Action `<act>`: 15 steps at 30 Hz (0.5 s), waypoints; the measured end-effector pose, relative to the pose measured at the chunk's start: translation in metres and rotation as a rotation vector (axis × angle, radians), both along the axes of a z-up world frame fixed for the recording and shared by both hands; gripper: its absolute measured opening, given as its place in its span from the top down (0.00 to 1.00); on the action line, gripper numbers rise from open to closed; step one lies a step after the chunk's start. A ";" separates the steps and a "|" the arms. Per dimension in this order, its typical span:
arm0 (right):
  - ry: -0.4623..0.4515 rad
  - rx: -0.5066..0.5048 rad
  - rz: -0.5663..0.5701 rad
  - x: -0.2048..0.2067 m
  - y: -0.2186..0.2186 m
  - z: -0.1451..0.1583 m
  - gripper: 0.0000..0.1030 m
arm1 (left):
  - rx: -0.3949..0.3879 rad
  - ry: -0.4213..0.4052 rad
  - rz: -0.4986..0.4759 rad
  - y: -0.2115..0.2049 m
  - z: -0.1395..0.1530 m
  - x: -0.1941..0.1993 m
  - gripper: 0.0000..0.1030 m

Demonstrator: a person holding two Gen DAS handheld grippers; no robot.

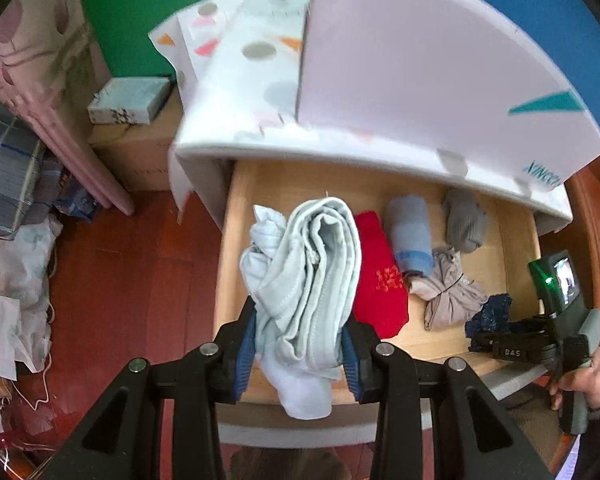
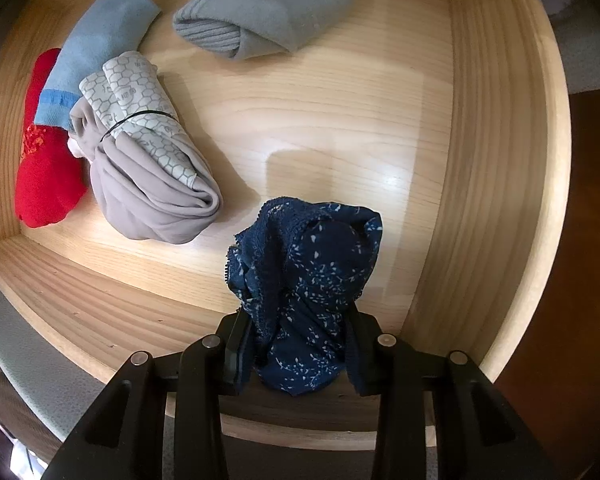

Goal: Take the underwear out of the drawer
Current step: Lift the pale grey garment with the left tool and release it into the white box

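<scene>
Drawer (image 1: 516, 236) stands pulled out under the white patterned cabinet top (image 1: 340, 128), its pale wood floor showing. Left gripper (image 1: 300, 344) is clenched on a pale mint bundle of underwear (image 1: 312, 264), both blue-padded fingers (image 1: 246, 344) pressing its lower part, and the bundle hangs over the drawer's left end, its tail drooping past the near rim. Right gripper (image 2: 300, 352) is clamped on a navy speckled pair with lace edging (image 2: 312, 264), held near the drawer's right wall, just above the near front board. Left in the drawer: a red folded piece (image 2: 44, 184) at far left, a light blue roll (image 2: 100, 44) lying partly on it, a beige bundle with a hexagon-print band (image 2: 148, 168) tied by a thin black elastic and touching both, and a grey rolled piece (image 2: 268, 8) at the far side, well apart from the rest. Left wrist view also catches the person's right hand (image 1: 588, 380) on the other tool's handle.
</scene>
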State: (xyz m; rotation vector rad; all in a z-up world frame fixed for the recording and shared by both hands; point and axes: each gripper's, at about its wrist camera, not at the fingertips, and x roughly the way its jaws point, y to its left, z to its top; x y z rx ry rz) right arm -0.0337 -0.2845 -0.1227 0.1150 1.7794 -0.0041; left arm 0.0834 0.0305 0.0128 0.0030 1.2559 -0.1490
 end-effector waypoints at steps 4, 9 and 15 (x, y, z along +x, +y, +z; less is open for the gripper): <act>0.000 -0.002 0.002 -0.001 0.001 -0.001 0.69 | -0.017 -0.042 0.021 0.014 0.029 0.001 0.64; 0.004 -0.017 -0.003 -0.001 0.002 -0.003 0.69 | -0.021 -0.109 0.044 0.028 0.066 0.003 0.64; 0.005 -0.031 -0.028 -0.002 0.003 -0.006 0.69 | -0.038 -0.186 0.066 0.035 0.113 0.013 0.64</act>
